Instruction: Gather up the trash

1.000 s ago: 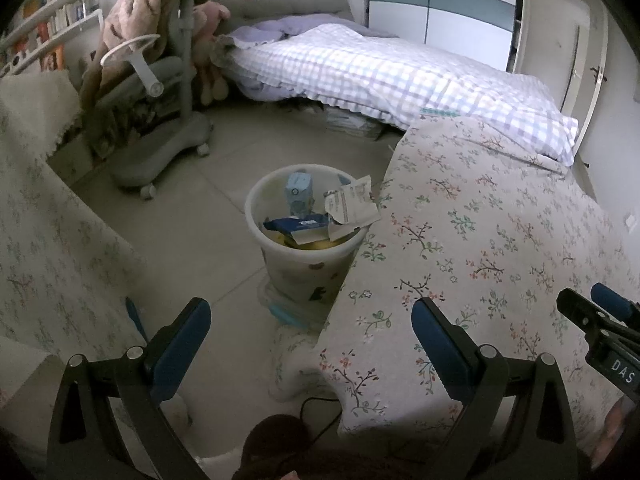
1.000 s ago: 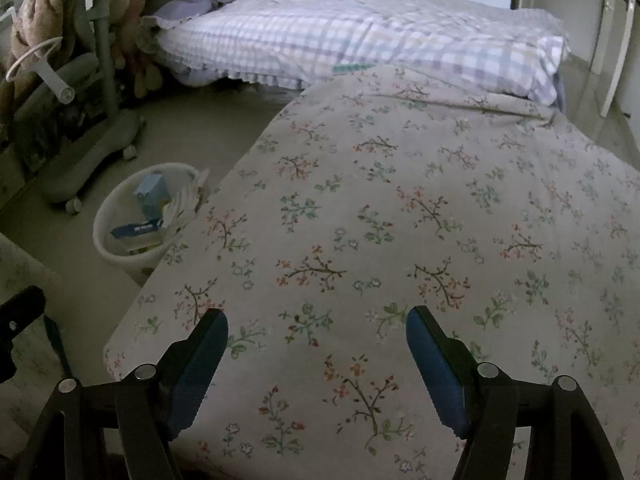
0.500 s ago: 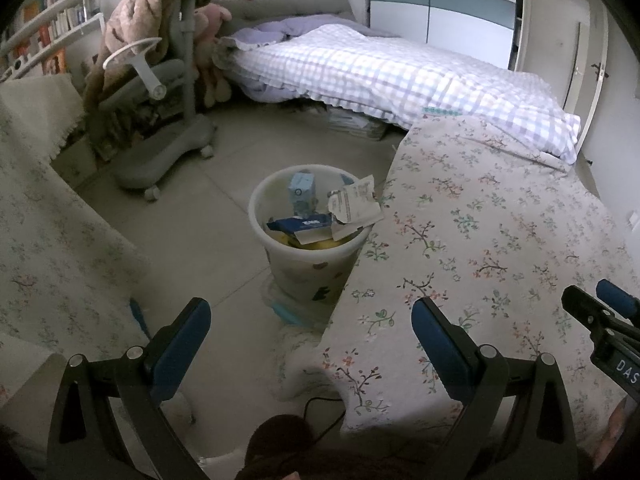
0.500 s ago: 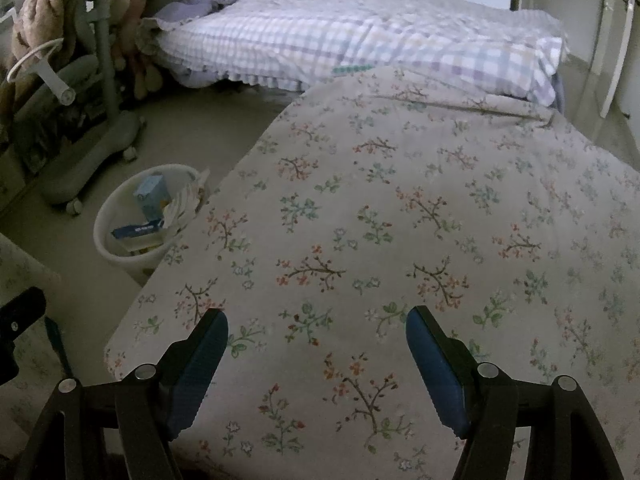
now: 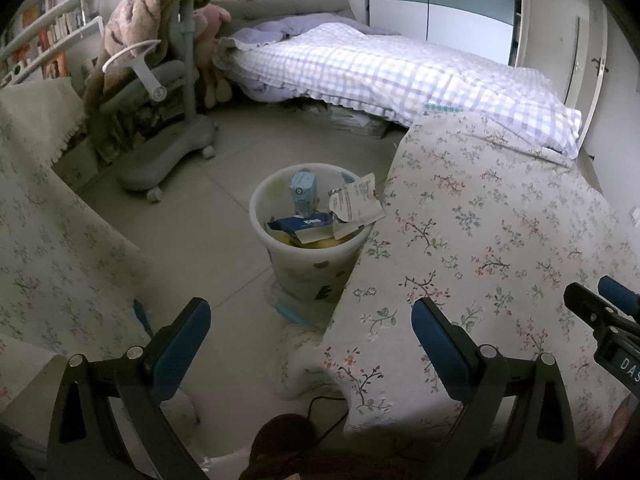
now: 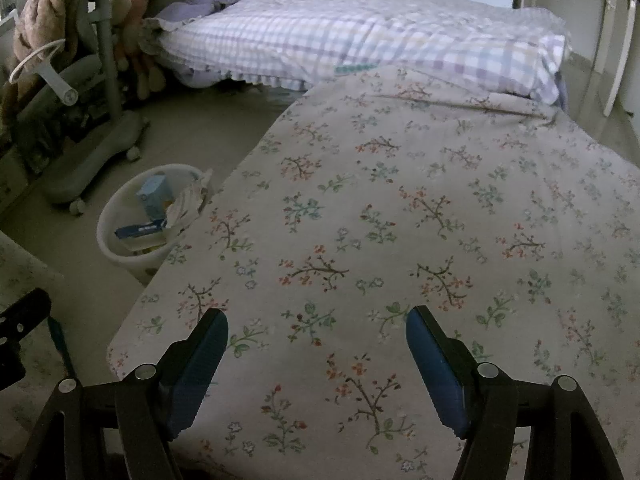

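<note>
- Left tool hangs with its blue-padded fingers spread wide and nothing between them, above the floor and the near corner of the floral-covered worktop.
- Right tool is likewise spread wide and empty, held over the same worktop; its tip also shows at the right edge of the left wrist view, where white letters "DAS" can be read on its black body.
- A white trash bin stands on the tiled floor, right against the left edge of the worktop; a dark printed figure marks its lower wall.
- Inside the bin sit the collected pieces: a light blue carton standing upright at the back, a dark blue flat box with a white label, and a crumpled printed paper leaning over the rim toward the worktop. The print on all three is probably text, but too small to read.
- Something yellow lies underneath them.
- From the right wrist view the bin sits low at the left, carton and paper visible.
- Beyond it stand a grey wheeled chair draped with a brown blanket, and a bed with a checked cover.
</note>
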{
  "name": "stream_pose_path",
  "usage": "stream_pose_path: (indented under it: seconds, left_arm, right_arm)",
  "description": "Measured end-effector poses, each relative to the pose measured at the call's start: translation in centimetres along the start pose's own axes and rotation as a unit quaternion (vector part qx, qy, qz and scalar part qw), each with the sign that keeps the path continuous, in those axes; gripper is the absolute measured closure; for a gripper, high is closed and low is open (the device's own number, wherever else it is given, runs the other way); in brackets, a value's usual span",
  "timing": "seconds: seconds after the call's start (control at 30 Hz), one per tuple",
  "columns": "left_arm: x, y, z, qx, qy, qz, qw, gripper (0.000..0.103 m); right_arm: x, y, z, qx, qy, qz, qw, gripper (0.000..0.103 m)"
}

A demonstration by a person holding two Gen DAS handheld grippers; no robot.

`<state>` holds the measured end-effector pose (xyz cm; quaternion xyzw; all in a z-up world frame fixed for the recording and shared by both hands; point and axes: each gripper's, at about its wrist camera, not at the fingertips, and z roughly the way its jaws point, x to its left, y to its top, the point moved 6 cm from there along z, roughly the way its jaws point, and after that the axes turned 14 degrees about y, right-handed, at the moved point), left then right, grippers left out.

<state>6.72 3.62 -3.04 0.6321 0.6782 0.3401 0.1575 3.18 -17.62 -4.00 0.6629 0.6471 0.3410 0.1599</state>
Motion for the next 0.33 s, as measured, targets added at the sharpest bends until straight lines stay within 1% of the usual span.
stream_pose_path:
  seconds: [0.2,0.27,0.33]
  left_arm:
    - [0.1,-0.2,0.1,0.005,-0.003,0.002,1.0000,0.001]
    - [0.5,-0.4,0.3,0.011,-0.017,-0.007,0.9998,0.001]
    - [1.3,-0.6,0.9,0.026,-0.036,-0.025,0.9987,0.001]
  right_arm:
    - [0.2,0.0,0.1,0.003,0.001,-0.002,1.000,0.026]
    - [0.2,0.0,0.2,0.004,0.000,-0.002,1.000,0.026]
    - [0.3,0.0,0.4,0.010,0.008,-0.004,1.000,0.026]
